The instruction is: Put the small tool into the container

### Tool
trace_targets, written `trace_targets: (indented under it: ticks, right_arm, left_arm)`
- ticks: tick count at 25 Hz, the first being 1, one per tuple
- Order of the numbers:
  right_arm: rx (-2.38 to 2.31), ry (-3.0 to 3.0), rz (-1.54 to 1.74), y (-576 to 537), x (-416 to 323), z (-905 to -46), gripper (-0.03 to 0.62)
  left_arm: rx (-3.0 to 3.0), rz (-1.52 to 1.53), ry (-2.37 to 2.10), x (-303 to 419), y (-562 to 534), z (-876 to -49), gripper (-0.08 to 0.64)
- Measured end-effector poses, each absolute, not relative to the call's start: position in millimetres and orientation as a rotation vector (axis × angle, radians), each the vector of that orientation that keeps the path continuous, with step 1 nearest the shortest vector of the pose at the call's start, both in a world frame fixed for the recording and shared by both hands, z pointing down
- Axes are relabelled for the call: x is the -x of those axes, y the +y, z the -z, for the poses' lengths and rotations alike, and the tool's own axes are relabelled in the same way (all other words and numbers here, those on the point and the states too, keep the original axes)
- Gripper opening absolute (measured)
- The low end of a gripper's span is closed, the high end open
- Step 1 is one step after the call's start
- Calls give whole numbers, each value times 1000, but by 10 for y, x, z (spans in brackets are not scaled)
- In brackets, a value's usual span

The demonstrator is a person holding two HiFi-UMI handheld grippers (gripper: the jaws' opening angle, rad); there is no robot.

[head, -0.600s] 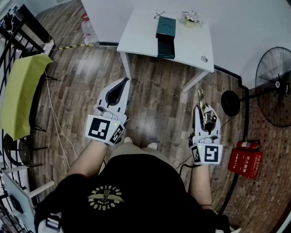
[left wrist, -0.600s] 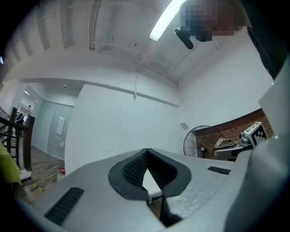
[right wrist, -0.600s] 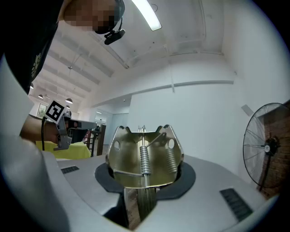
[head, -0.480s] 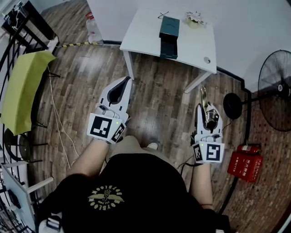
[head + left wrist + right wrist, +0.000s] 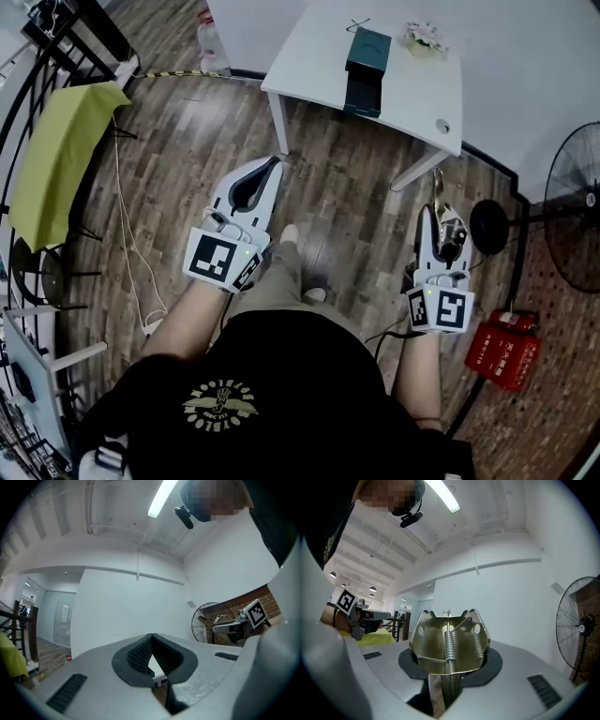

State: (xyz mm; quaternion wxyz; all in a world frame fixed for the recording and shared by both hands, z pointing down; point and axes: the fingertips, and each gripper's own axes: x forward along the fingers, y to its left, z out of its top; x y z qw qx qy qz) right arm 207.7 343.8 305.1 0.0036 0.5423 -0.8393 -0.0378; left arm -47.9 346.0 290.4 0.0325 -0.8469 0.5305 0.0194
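A dark green container with its drawer pulled out toward me stands on the white table ahead. My right gripper is held over the wood floor, well short of the table's right end, shut on the small tool, a brass-coloured spring clamp. In the right gripper view the clamp sticks up from the right gripper, spring and both handles showing. My left gripper is shut with nothing in it, its tips just short of the table's left leg. The left gripper view shows the left gripper with only a small gap between its pads.
A small flower pot sits on the table behind the container. To the right stand a fan and a red extinguisher box. At the left are a yellow-green cloth, a black railing and a floor cable.
I have walked toward the table, which now lies closer and further right in the head view. Both grippers came along with it, their jaws unchanged.
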Motion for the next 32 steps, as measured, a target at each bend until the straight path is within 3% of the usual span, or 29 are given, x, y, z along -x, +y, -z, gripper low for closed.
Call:
trace_targets:
  ticks: [32]
  right_arm:
    - [-1700,-2553,38,2244,-1789,-3348,130]
  left_arm:
    - [2679,1,1602,653,2071,-3177,8]
